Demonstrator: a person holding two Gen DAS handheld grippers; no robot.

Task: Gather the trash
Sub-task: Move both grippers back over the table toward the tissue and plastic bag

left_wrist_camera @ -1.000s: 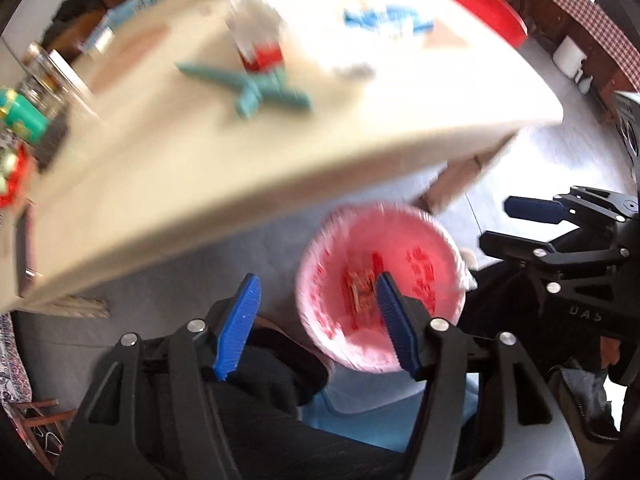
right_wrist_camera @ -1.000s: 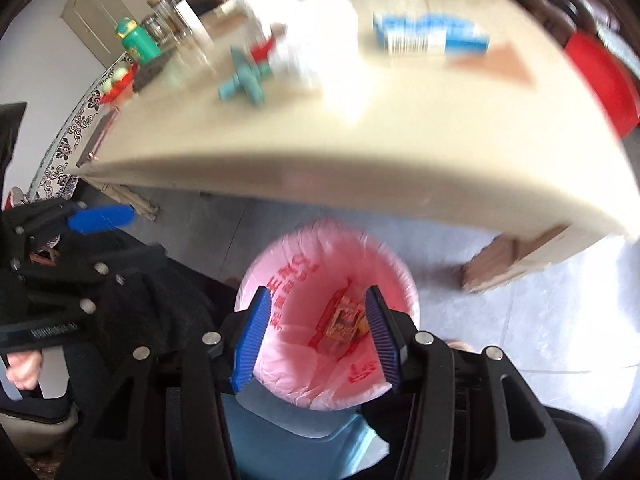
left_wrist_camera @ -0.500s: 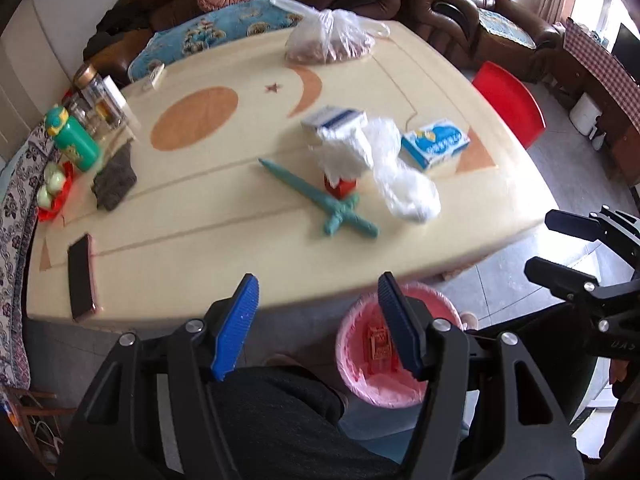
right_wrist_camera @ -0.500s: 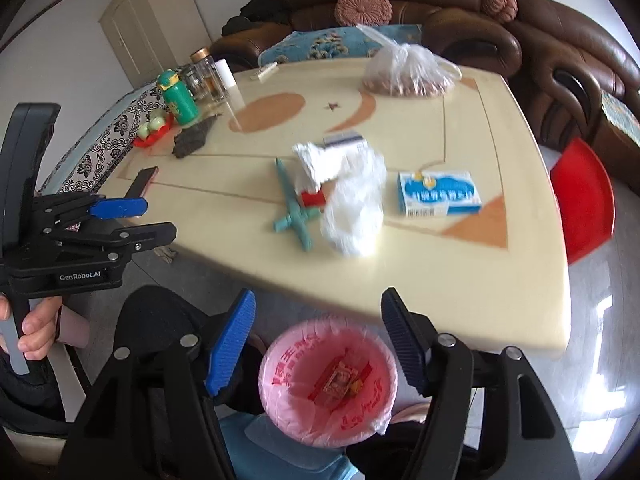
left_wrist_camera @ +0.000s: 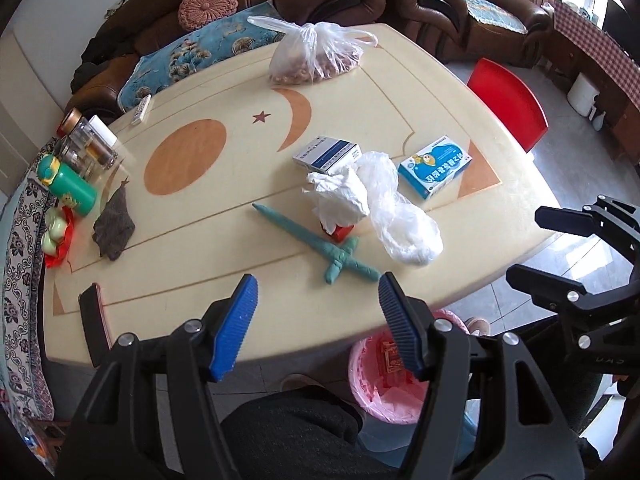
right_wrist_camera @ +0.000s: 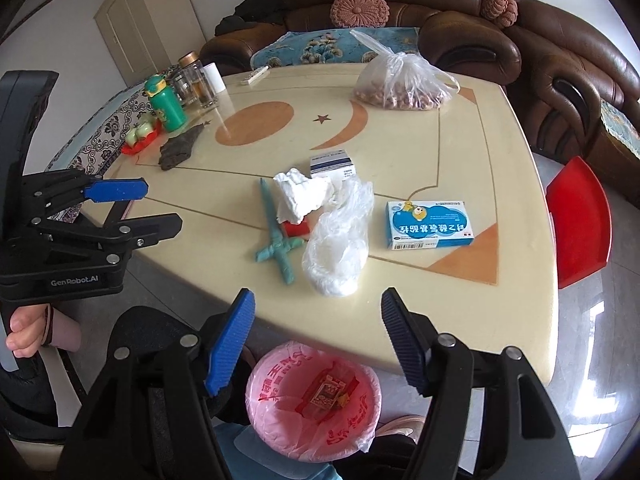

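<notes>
A crumpled white tissue (left_wrist_camera: 340, 196) (right_wrist_camera: 298, 194) and a clear empty plastic bag (left_wrist_camera: 404, 224) (right_wrist_camera: 340, 248) lie mid-table over a small red item (right_wrist_camera: 298, 227). A teal toy sword (left_wrist_camera: 320, 240) (right_wrist_camera: 278, 236) lies beside them. A pink-lined trash bin (right_wrist_camera: 316, 400) (left_wrist_camera: 384, 376) holding a wrapper stands on the floor below the table's near edge. My left gripper (left_wrist_camera: 318, 328) is open and empty above the near edge; it also shows in the right wrist view (right_wrist_camera: 132, 208). My right gripper (right_wrist_camera: 316, 336) is open and empty above the bin.
The cream table (right_wrist_camera: 460, 152) also holds a blue medicine box (right_wrist_camera: 428, 224), a white-blue box (right_wrist_camera: 332, 162), a bag of nuts (right_wrist_camera: 400, 84), a green bottle (right_wrist_camera: 164, 100), jars, a dark cloth (right_wrist_camera: 178, 152) and a phone (left_wrist_camera: 94, 328). Red stool (right_wrist_camera: 580, 220) at right, sofa behind.
Both grippers have risen and pulled back from low over the bin to above the table's near edge. Both stay open and empty.
</notes>
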